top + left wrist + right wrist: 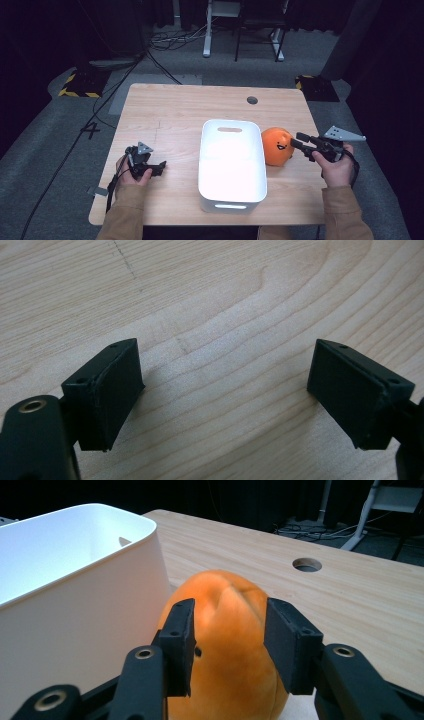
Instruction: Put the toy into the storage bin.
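Orange plush toy (276, 145) bears a printed smiling face, no writing.

White bin (210, 150) mid wooden table (170, 107)

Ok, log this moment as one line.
right gripper: shut on orange plush toy | toy: beside white bin | left gripper: open, over table

Left claw (161, 165) wide open and low; right claw (296, 138) narrowed, pointing left.
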Demonstrator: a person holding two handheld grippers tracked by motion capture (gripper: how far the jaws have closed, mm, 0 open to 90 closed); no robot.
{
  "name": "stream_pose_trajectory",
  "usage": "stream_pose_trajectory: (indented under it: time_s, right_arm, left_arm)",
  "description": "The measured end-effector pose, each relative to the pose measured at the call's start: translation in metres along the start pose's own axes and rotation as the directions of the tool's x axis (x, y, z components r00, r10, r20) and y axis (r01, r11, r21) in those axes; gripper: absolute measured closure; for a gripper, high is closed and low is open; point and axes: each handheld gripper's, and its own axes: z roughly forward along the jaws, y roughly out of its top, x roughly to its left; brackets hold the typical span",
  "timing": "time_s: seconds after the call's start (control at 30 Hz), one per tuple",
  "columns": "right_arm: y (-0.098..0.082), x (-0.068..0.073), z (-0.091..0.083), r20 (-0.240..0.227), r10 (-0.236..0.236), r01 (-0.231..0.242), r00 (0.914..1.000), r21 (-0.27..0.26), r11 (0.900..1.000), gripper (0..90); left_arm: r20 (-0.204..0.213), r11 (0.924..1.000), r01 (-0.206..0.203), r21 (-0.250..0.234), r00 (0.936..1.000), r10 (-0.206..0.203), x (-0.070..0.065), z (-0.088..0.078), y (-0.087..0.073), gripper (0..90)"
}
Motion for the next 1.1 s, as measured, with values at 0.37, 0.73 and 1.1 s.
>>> stream_pose_trajectory:
  time_s: [0.37, 0.73, 1.1]
  right_arm:
    - [0.018, -0.005, 0.022, -0.005, -0.016, 0.017, 0.9999, 0.028, 0.999, 58.0]
    - [0.012, -0.013, 0.047, -0.071, 0.039, -0.033, 0.9967, 0.091, 0.995, 65.9]
    - [0.031, -0.002, 0.032, -0.061, -0.055, 0.060, 0.9966, 0.093, 0.994, 80.6]
  left_arm:
    - [0.000, 1.0000, 0.000, 0.001, 1.0000, 0.000, 0.000, 0.000, 0.000, 14.7]
    - [-0.002, 1.0000, -0.001, 0.005, 1.0000, 0.001, 0.000, 0.000, 0.000, 14.7]
    - [-0.002, 1.0000, -0.001, 0.005, 1.0000, 0.001, 0.000, 0.000, 0.000, 14.7]
